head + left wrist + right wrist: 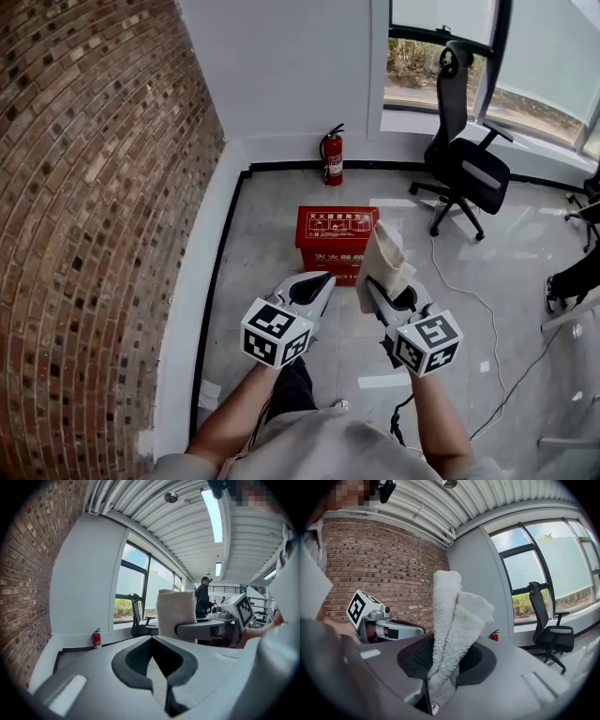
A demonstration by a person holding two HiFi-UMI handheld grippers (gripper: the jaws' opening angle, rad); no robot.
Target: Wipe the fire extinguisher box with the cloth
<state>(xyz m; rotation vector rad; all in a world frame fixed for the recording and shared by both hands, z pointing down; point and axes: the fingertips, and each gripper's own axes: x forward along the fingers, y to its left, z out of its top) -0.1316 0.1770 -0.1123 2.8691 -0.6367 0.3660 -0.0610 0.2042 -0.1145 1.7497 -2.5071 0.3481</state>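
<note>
The wiping has not begun, as far as we can judge. Our right gripper has its jaws pressed on a white terry cloth, folded in thick layers, which stands up out of them. In the head view the cloth hangs in the air between us and the red metal fire extinguisher box with white printing. The box stands on the grey tiled floor near the corner of the room, in front of us, and nothing touches it. Our left gripper has its jaws together with nothing between them, and it is held just beside the right one. So the cloth is in the grip, but the whole box is left to wipe: the top, the front and the sides. For this we must, we think, first come closer and go down to it.

Around the box there is a small red fire extinguisher against the white wall behind it, a rough brick wall on the left and a black office chair on the right. A thin white cable lies on the floor, apart from the box. Nothing stands between us and the box.
</note>
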